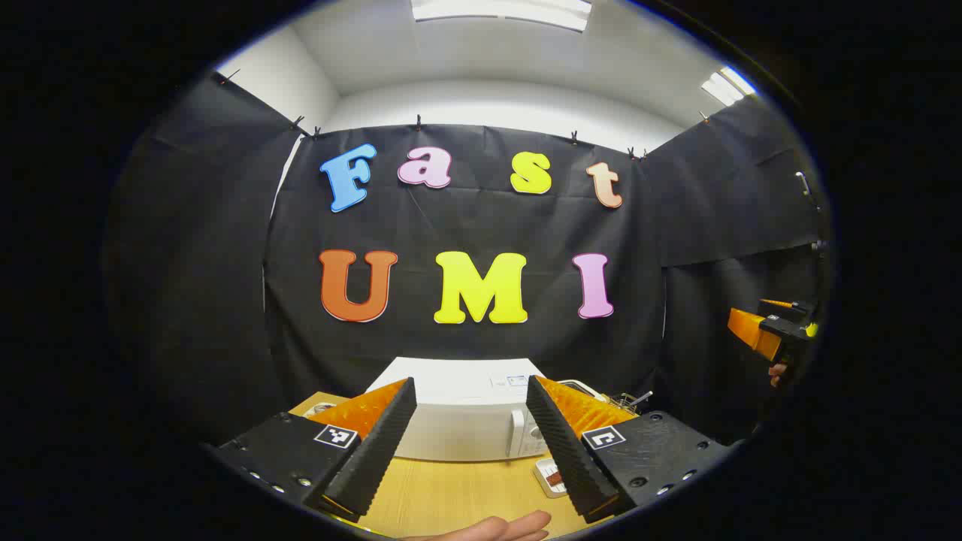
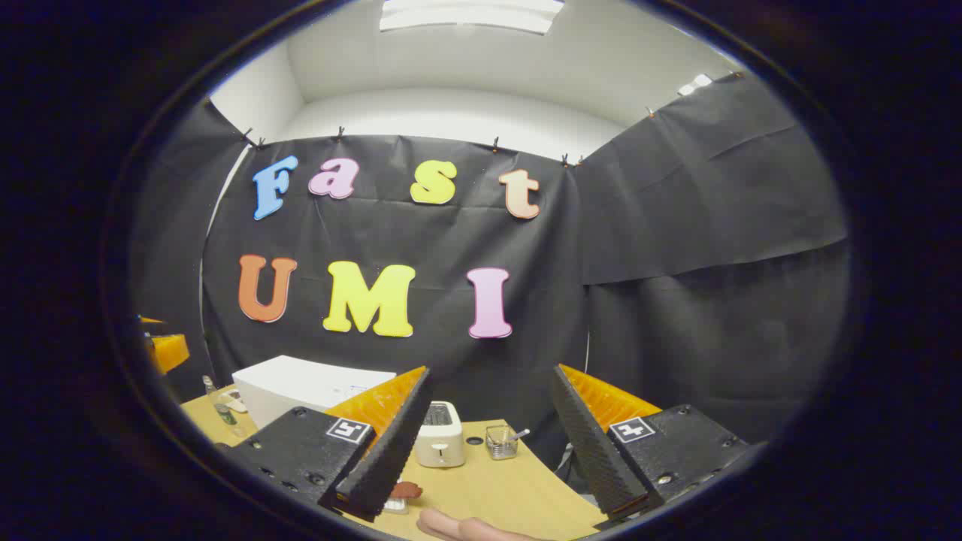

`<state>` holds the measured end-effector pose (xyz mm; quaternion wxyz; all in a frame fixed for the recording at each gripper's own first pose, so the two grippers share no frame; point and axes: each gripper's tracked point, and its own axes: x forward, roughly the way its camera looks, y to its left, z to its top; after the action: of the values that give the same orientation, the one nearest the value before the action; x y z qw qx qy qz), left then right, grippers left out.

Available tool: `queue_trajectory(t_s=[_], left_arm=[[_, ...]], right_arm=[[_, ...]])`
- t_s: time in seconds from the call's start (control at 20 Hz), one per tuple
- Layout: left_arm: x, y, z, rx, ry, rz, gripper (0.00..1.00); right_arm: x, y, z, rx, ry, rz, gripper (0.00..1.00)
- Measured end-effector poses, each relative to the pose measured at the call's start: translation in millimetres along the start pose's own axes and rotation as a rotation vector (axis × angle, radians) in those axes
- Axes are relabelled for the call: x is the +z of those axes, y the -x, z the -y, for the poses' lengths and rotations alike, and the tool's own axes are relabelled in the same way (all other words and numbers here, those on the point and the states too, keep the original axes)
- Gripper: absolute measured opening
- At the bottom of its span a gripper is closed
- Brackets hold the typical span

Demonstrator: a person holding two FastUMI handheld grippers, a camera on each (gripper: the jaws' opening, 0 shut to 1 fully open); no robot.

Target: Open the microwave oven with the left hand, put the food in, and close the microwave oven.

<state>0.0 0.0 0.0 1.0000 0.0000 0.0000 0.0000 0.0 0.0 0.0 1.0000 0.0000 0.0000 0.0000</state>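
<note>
Straight ahead at twelve o'clock of the left tongs (image 1: 470,443), spread wide and empty, the microwave (image 1: 458,413) sits shut on the counter (image 1: 451,496). From the right tongs (image 2: 488,443), also wide and empty, it lies at ten o'clock, so the left hand seems nearer.

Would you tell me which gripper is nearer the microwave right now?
Left. The left gripper faces the closed microwave, framed between its open fingers; the right gripper points past it, the microwave off to its left.

Black ribbed jaws, orange backs
</note>
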Motion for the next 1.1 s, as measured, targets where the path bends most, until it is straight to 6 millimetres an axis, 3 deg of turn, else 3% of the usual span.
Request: queue_trajectory(t_s=[0.1, 0.15, 0.2, 0.25, 0.35, 0.4, 0.45, 0.5, 0.65, 0.7, 0.8, 0.85, 0.9, 0.95, 1.0, 1.05, 1.1], left_arm=[[-5, -3, -1, 0.014, 0.015, -0.004, 0.93], [-9, -4, -1, 0.022, 0.019, -0.005, 0.93], [-11, -6, -2, 0.032, 0.020, -0.007, 0.81], [-14, -8, -4, 0.040, 0.018, -0.011, 0.93], [-16, -9, -6, 0.058, 0.009, -0.015, 0.93], [-15, -10, -8, 0.065, 0.005, -0.013, 0.93], [-16, -12, -10, 0.073, 0.001, -0.010, 0.81], [-15, -12, -12, 0.079, -0.002, -0.008, 0.93], [-11, -14, -9, 0.072, 0.003, 0.004, 0.93], [-10, -15, -8, 0.067, 0.004, 0.004, 0.93], [-11, -19, -7, 0.061, 0.006, 0.006, 0.93], [-12, -22, -7, 0.058, 0.008, 0.005, 0.93], [-14, -24, -6, 0.058, 0.014, 0.007, 0.93], [-15, -29, -5, 0.054, 0.023, 0.009, 0.93], [-18, -32, -3, 0.047, 0.034, 0.008, 0.93], [-23, -37, 1, 0.036, 0.041, 0.002, 0.93], [-29, -44, 5, 0.019, 0.044, 0.000, 0.93]], right_arm=[[-2, -4, 4, 0.005, 0.000, 0.004, 1.00], [-3, -6, 5, 0.003, 0.005, 0.011, 0.92], [-6, -8, 4, 0.008, 0.006, 0.010, 0.92], [-7, -10, 4, 0.014, 0.005, 0.010, 1.00], [-13, -18, 8, 0.020, 0.008, -0.001, 1.00], [-16, -26, 6, 0.025, 0.011, -0.008, 0.92], [-18, -28, 5, 0.029, 0.008, -0.011, 1.00], [-21, -30, 5, 0.033, 0.000, -0.013, 1.00], [-26, -32, 10, 0.042, -0.027, -0.025, 1.00], [-25, -33, 15, 0.032, -0.023, -0.021, 0.92], [-25, -31, 18, 0.022, -0.024, -0.016, 0.92], [-25, -29, 18, 0.027, -0.032, -0.017, 1.00], [-27, -27, 17, 0.036, -0.038, -0.019, 0.92], [-28, -26, 17, 0.045, -0.039, -0.020, 1.00], [-30, -25, 18, 0.046, -0.037, -0.019, 1.00], [-32, -26, 21, 0.039, -0.031, -0.022, 0.92], [-35, -26, 24, 0.033, -0.025, -0.024, 1.00]])
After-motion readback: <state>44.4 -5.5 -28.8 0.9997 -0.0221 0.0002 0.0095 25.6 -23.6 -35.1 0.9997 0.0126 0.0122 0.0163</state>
